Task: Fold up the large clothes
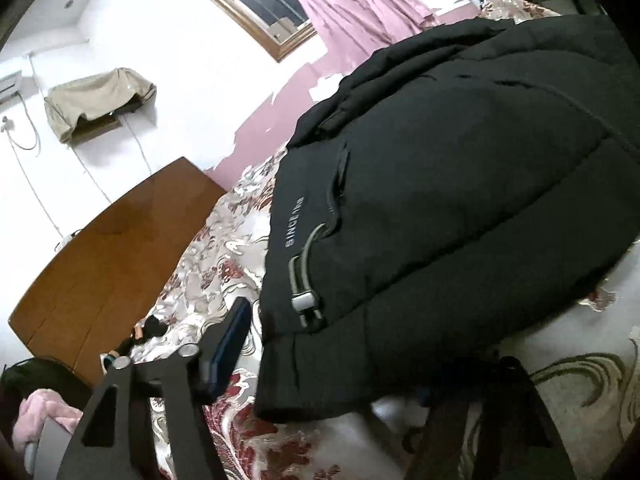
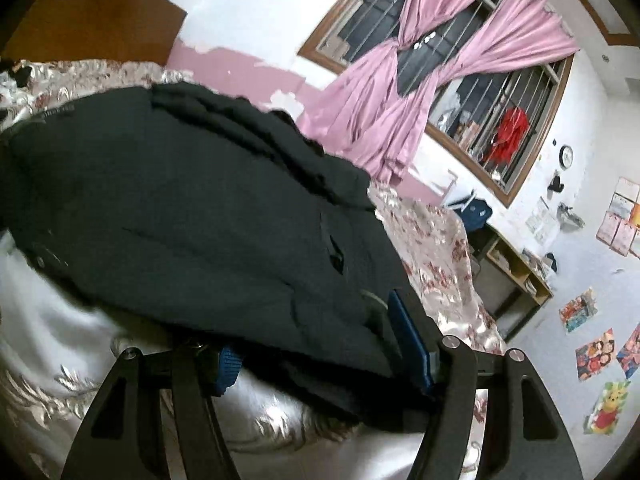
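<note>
Your black padded jacket (image 1: pixel 460 184) lies spread on the bed (image 1: pixel 224 248), over its floral satin cover. Your right gripper (image 2: pixel 320 360) has its 2 fingers (image 2: pixel 412 340) clenched on the jacket's near hem. Your left gripper (image 1: pixel 320 360) straddles the hem near the drawcord toggle (image 1: pixel 304 304); whether it grips I cannot tell.

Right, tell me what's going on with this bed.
A person with a gripper in each hand is folding a black jacket that lies on the floral bedspread. The right gripper appears to pinch the jacket's near hem between its pads. The left gripper straddles the hem further along, jaws apart, with its visible pad just short of the cloth. Nothing is lifted yet.
</note>
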Motion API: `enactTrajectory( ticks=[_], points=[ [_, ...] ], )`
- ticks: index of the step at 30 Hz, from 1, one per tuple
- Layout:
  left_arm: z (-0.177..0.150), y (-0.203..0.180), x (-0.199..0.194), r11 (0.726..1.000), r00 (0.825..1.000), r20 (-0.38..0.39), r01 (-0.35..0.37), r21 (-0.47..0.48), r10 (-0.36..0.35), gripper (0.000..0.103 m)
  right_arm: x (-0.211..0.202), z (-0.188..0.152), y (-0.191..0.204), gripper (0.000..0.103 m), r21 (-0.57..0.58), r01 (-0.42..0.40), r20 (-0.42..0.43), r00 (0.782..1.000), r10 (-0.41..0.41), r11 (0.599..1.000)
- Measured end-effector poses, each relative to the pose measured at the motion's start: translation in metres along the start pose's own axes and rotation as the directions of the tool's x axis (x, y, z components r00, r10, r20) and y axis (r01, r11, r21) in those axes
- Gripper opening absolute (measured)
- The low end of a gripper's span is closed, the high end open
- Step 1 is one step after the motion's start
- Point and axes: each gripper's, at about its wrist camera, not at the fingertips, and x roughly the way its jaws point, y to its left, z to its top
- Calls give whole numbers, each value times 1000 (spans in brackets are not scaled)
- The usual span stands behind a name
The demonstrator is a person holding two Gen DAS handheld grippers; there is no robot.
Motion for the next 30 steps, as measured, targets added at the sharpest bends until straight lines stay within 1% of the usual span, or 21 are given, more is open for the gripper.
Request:
enactTrajectory(
  ticks=[2,4,5,6,7,11,13,14,15,16,18,21,25,30],
  points=[
    [0,0,-1,1000,1000,2,9,-2,-9,57,3,-2,-7,61,22,-7,-22,1000,7,1000],
    [1,4,-2,999,999,8,37,-21,-37,49,3,-1,-11,61,40,-21,-22,1000,22,999],
    [2,5,-3,998,999,13,48,-28,-48,48,3,-1,-11,60,35,-22,-18,1000,23,999],
    [2,6,-3,998,999,17,52,-31,-51,46,3,-1,-11,56,31,-24,-16,1000,24,999],
    [3,6,-5,998,998,24,57,-34,-56,43,3,-1,-10,55,29,-32,-15,999,32,999],
    [5,12,-9,995,996,58,77,-62,-73,35,3,-2,-12,54,38,-38,-18,999,39,999],
    [6,16,-12,992,993,81,97,-87,-90,26,5,-2,-12,52,38,-36,-25,999,37,999],
    [7,20,-15,989,991,98,105,-100,-95,25,5,-3,-12,48,39,-39,-29,999,40,998],
    [8,22,-17,988,989,118,107,-111,-94,22,4,-2,-12,39,43,-40,-30,999,41,998],
    [10,25,-21,987,986,140,107,-122,-89,20,3,-2,-12,37,45,-37,-29,999,38,998],
    [14,31,-26,984,981,170,112,-138,-88,18,1,-1,-12,21,54,-38,-20,999,39,998],
    [20,41,-32,975,977,191,133,-176,-99,17,-4,0,-14,13,67,-52,1,999,52,996],
    [26,61,-43,957,969,212,174,-232,-125,17,-17,5,-23,10,99,-57,45,998,52,994],
    [29,93,-60,921,959,224,239,-308,-174,16,-44,14,-35,9,121,-53,101,994,41,991]
  ],
)
